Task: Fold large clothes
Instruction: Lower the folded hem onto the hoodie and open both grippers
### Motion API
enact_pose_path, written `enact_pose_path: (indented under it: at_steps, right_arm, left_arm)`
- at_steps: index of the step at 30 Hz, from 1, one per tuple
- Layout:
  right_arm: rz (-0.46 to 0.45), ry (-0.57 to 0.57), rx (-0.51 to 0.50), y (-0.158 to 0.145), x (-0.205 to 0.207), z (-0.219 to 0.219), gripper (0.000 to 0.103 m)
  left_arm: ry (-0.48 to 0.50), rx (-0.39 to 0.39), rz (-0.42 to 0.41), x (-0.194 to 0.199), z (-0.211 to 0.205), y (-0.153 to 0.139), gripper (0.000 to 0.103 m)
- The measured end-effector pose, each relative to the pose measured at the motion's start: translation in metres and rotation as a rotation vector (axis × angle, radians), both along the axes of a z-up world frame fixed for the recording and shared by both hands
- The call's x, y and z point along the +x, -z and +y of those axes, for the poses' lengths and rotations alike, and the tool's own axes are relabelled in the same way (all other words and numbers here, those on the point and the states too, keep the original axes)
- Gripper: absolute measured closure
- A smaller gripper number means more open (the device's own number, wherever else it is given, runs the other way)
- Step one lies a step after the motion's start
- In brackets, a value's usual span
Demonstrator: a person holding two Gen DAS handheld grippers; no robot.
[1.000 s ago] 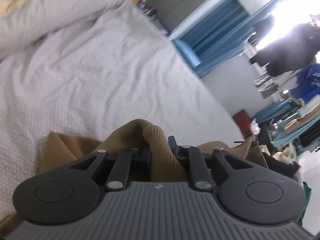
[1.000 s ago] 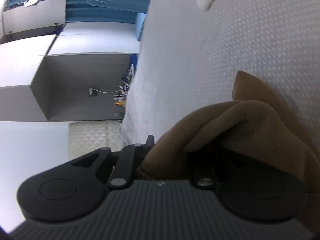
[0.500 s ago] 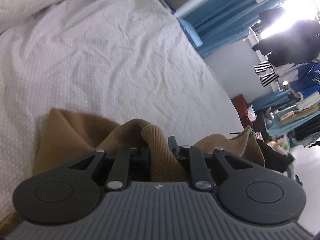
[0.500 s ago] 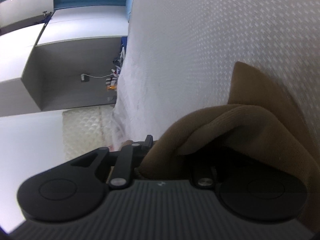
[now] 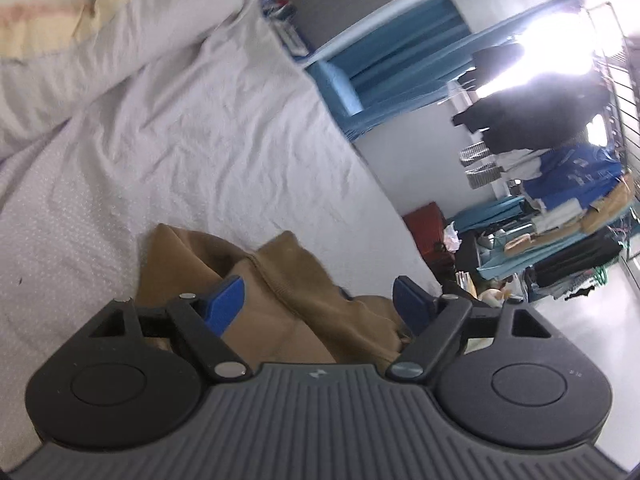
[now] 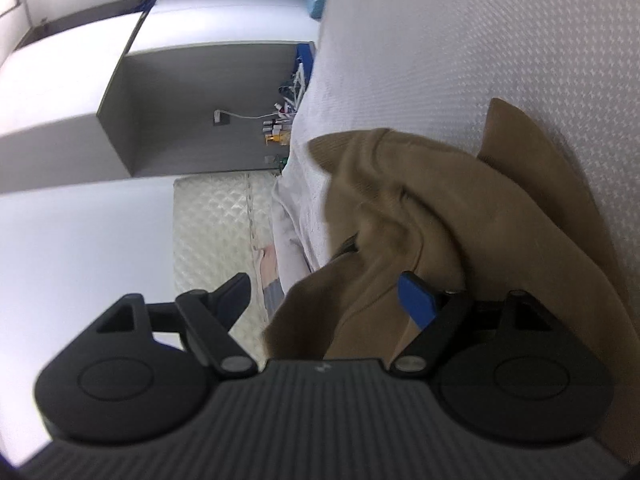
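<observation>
The bed [image 5: 208,128], under a white dotted sheet, carries the brown sweater [image 5: 296,292], which lies bunched in soft folds near its edge. The knit looks thick, limp and light; I judge it will sag and slide unless taken by a ribbed hem or cuff. The left view shows a cluttered clothes rack [image 5: 560,184] across the room; the right view shows a grey cabinet [image 6: 192,108] instead. The left hand-held gripper [image 5: 320,296] and right hand-held gripper [image 6: 332,292] have just been opening; both stand spread, cloth lying loose between the jaws.
</observation>
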State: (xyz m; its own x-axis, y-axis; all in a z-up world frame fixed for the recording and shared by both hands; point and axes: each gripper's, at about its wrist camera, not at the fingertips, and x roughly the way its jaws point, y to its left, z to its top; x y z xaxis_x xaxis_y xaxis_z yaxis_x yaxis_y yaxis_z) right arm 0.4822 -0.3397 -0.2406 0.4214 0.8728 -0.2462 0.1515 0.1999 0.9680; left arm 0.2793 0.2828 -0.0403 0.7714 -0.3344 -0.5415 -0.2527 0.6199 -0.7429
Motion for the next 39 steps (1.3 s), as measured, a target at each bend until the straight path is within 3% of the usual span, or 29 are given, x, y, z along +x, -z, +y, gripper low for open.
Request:
enact_pose_path:
  at_steps: [5, 11, 13, 17, 19, 20, 23, 33, 39]
  right_arm:
    - [-0.165, -0.021, -0.139, -0.041, -0.025, 0.003, 0.019]
    - [-0.414, -0.057, -0.324, -0.081, -0.082, 0.027, 0.02]
    - [-0.478, -0.077, -0.373, -0.088, -0.094, 0.041, 0.027]
    - [-0.592, -0.115, -0.501, -0.096, -0.109, 0.073, 0.049]
    - [-0.646, -0.121, -0.599, -0.094, -0.112, 0.086, 0.061]
    - [-0.666, -0.119, -0.646, -0.091, -0.113, 0.091, 0.065]
    - [-0.69, -0.092, -0.714, -0.084, -0.111, 0.1, 0.068]
    - [-0.594, -0.13, -0.787, -0.058, -0.071, 0.129, 0.068]
    - [-0.57, -0.14, -0.803, -0.036, -0.046, 0.144, 0.069]
  left_arm:
    - [0.039, 0.134, -0.081, -0.035, -0.061, -0.03, 0.019]
    - [0.17, 0.34, -0.133, -0.046, -0.167, -0.034, 0.02]
    - [0.228, 0.448, -0.139, -0.045, -0.203, -0.032, 0.022]
    - [0.276, 0.683, -0.116, -0.035, -0.26, -0.021, 0.042]
    - [0.285, 0.747, -0.087, -0.027, -0.273, -0.009, 0.051]
    - [0.277, 0.776, -0.082, -0.025, -0.279, -0.004, 0.051]
    - [0.258, 0.792, -0.087, -0.015, -0.28, 0.004, 0.051]
    - [0.249, 0.778, -0.008, 0.037, -0.273, 0.032, 0.047]
    - [0.251, 0.751, 0.033, 0.07, -0.26, 0.049, 0.039]
